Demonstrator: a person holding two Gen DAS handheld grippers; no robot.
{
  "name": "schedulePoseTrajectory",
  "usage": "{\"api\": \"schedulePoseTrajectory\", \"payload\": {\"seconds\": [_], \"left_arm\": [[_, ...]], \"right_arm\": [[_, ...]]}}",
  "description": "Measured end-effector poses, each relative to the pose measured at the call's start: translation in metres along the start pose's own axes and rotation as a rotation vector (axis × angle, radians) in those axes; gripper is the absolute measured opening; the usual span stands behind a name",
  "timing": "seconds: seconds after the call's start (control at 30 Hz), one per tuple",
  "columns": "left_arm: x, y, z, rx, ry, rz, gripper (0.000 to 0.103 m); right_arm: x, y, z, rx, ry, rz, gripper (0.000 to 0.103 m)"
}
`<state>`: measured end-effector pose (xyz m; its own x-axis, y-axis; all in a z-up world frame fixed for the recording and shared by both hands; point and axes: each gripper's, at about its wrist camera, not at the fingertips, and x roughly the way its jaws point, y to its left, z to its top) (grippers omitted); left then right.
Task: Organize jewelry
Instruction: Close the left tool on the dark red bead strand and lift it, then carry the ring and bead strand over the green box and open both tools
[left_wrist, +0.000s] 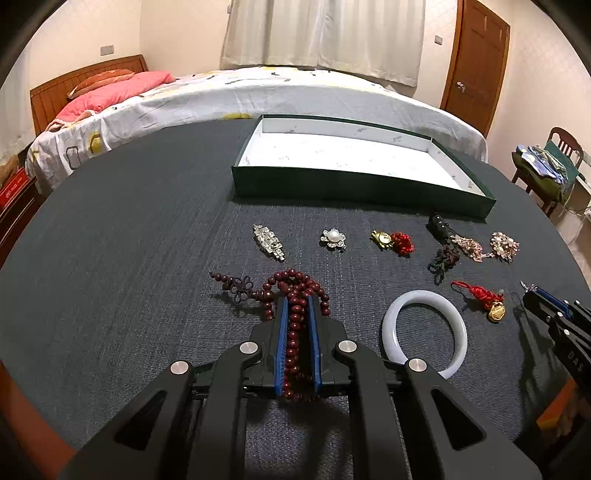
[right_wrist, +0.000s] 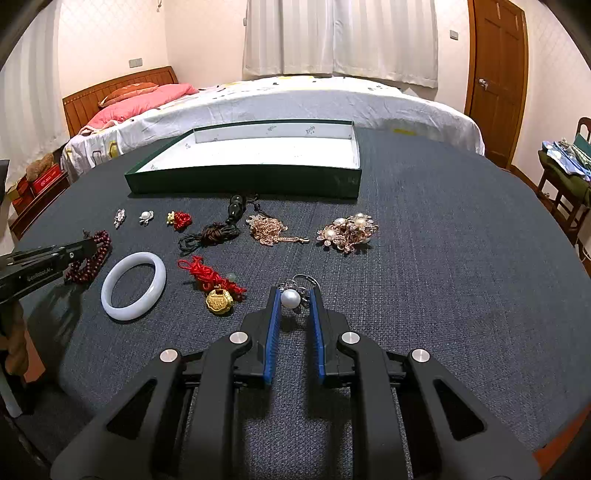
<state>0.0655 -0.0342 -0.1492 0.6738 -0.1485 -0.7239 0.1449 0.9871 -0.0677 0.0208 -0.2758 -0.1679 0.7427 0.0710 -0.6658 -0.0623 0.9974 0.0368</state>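
Left gripper (left_wrist: 298, 301): pinching the dark red bead string (left_wrist: 295, 325), which lies on the counter (left_wrist: 129, 277) and runs back between the blue pads.
Right gripper (right_wrist: 293, 293): pinching a pearl brooch (right_wrist: 291, 298), just right of the gold charm on red cord (right_wrist: 218, 301).
Green box (right_wrist: 243, 181): open, white inside, at the counter's far edge by the bed (right_wrist: 295, 99).
White bangle (left_wrist: 424, 332): flat, between the two grippers.
Open room: bare counter right of the box and of the pearl cluster brooch (right_wrist: 349, 230); bare counter left of the bead string.
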Motion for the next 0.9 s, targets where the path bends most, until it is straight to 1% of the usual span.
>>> {"api": "schedulePoseTrajectory", "payload": {"seconds": [0.27, 0.47, 0.57, 0.67, 0.73, 0.83, 0.9], "left_arm": [[-0.009, 0.001, 0.004, -0.014, -0.025, -0.011, 0.012], [-0.025, -0.001, 0.019, -0.013, -0.069, -0.022, 0.012], [-0.031, -0.003, 0.037, -0.007, -0.107, -0.024, 0.012], [-0.028, -0.007, 0.062, 0.002, -0.134, -0.031, 0.012], [-0.022, -0.010, 0.079, 0.007, -0.155, -0.045, 0.012], [-0.007, -0.018, 0.107, 0.041, -0.195, -0.047, 0.012], [0.012, -0.021, 0.126, 0.038, -0.194, -0.068, 0.012]], "right_arm": [[-0.003, -0.001, 0.003, -0.001, -0.015, -0.001, 0.016], [-0.011, -0.001, 0.022, 0.002, -0.059, 0.012, 0.016], [-0.012, -0.001, 0.038, 0.007, -0.086, 0.020, 0.016], [-0.008, -0.001, 0.062, 0.006, -0.123, 0.024, 0.016], [-0.004, -0.002, 0.086, 0.004, -0.156, 0.032, 0.016], [0.007, -0.001, 0.111, -0.006, -0.191, 0.033, 0.016], [0.021, -0.001, 0.129, -0.014, -0.200, 0.032, 0.016]]}}
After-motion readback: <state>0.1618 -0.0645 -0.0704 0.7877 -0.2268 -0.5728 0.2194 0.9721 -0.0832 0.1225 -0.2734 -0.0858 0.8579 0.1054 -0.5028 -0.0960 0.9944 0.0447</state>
